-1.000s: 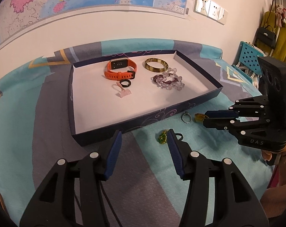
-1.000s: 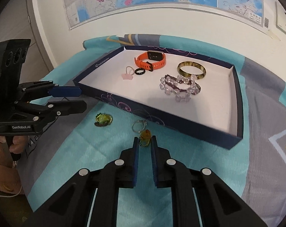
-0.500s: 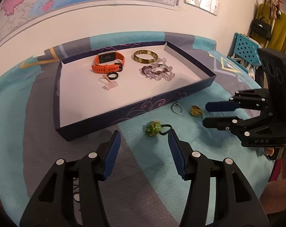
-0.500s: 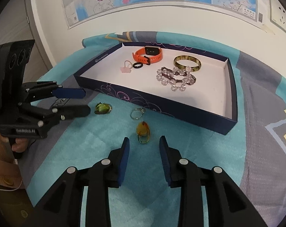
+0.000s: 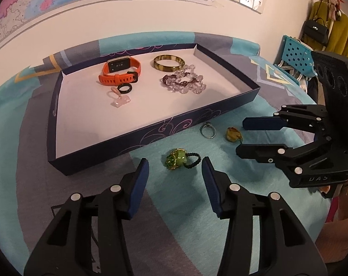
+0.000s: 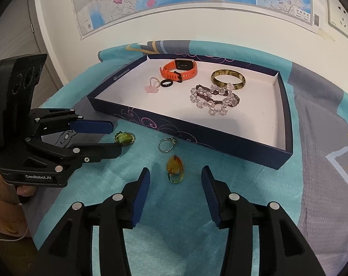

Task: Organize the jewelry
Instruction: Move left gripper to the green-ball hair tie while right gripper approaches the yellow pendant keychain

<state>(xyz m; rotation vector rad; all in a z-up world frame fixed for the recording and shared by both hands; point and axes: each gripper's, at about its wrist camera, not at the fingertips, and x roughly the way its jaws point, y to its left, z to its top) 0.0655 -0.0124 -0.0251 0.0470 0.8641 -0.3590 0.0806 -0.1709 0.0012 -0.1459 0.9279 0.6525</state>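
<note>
Since a second ago the right gripper [image 6: 175, 185] has let go of the small amber pendant with its beaded loop [image 6: 174, 168], which it was pinching; its jaws are opening now, the pendant lying loose on the cloth just ahead of the gap between them and touching neither pad. The left gripper [image 5: 175, 172] has kept much the same place, and its jaws are closing a little with nothing between them yet.

The teal-and-grey patterned cloth [image 5: 197, 218] covers the whole surface. On it sits the shallow dark-blue cardboard tray with a white floor [image 5: 132, 138], and inside are an orange rubber-strapped smartwatch [image 5: 119, 72], a mottled brown-gold bangle [image 5: 168, 63], a tangle of clear and dark-red bead bracelets [image 5: 184, 82], a black ring [image 5: 125, 89] and a pale pink charm [image 5: 119, 100].

Three pieces lie outside, in front of the tray's near wall: the green stone ornament on a black elastic loop [image 5: 176, 158], a thin silver ring [image 5: 208, 131] and the amber pendant.

The green ornament lies straight ahead of the left gripper, just beyond its fingertips and centred between them, its long axis running across the gap, with the loop toward the right pad. The left gripper is clearly the nearer, so I judge a short push forward and a squeeze comes next.
</note>
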